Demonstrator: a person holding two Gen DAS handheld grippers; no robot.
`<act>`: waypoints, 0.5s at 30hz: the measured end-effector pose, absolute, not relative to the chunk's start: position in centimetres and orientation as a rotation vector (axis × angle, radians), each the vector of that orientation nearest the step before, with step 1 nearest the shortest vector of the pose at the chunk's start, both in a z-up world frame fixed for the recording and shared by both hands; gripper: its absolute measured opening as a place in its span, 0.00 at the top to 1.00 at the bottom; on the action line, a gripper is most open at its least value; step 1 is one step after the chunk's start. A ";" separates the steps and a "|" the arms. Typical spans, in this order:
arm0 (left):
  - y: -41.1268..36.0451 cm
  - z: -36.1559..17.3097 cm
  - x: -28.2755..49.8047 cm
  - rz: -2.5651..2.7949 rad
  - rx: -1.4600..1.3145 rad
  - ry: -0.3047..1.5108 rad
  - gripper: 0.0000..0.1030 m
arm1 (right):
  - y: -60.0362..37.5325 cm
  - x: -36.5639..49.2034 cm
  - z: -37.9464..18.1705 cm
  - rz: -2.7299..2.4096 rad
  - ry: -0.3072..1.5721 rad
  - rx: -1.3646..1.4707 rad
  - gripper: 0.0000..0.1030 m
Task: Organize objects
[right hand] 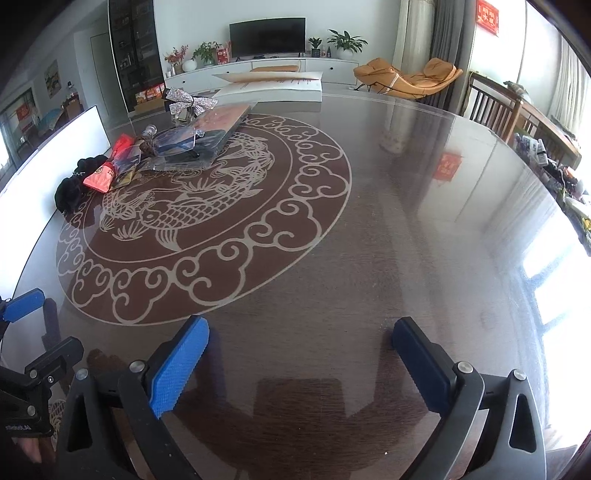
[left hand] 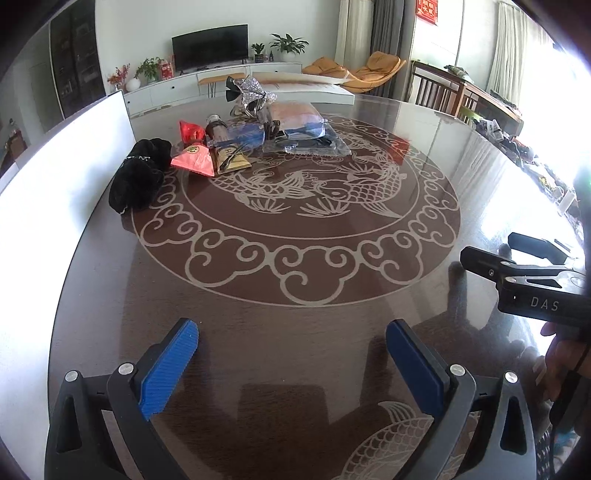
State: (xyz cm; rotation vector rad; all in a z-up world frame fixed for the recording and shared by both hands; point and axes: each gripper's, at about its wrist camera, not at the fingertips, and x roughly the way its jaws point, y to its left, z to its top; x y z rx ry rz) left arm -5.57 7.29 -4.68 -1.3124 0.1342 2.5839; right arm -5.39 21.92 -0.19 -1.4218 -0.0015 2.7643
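- Table [left hand: 332, 332]: round, dark and glossy, with a pale carp design at its centre ringed by cloud scrolls; a second carp motif shows at the near edge in the left wrist view.
- Left gripper [left hand: 291, 354] hangs over the bare near part of the table, its blue-padded jaws standing wide with nothing between them.
- Right gripper [right hand: 301, 354] likewise has its jaws spread wide and empty above bare tabletop; in the left wrist view its black body shows at the right edge with the letters "DAS" readable on it.
- Objects to organize sit clustered on the far left part of the table, well apart from both grippers.
- Black velvety pouch [left hand: 138, 175] lies nearest the left rim of the table, beside a white panel [left hand: 55, 192].
- Red packet [left hand: 194, 160] with a round gold emblem touches the pouch's right side; the emblem's writing is too small to read.
- Gold packet [left hand: 232, 160] lies just beside the red one; dark lettering on it is not legible.
- Clear plastic bags [left hand: 306, 133] holding blue and orange contents are stacked behind.
- Silver glittery bow [left hand: 255, 92] stands at the far end of the pile.
- Red wall hanging [right hand: 487, 16] carries gold characters, too blurred to read.
- Television [right hand: 267, 35] stands on a white cabinet behind.
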 end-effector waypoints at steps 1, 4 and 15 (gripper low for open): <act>7.4 -4.7 -5.6 2.586 -1.317 0.149 0.00 | 21.9 -5.4 -0.2 2.764 -0.001 -1.422 0.02; 7.8 -4.8 -5.6 2.590 -1.322 0.180 0.00 | 22.0 -5.4 -0.2 2.759 0.002 -1.423 0.01; 7.8 -4.8 -5.6 2.590 -1.322 0.178 0.00 | 22.1 -5.3 -0.2 2.754 0.008 -1.425 0.00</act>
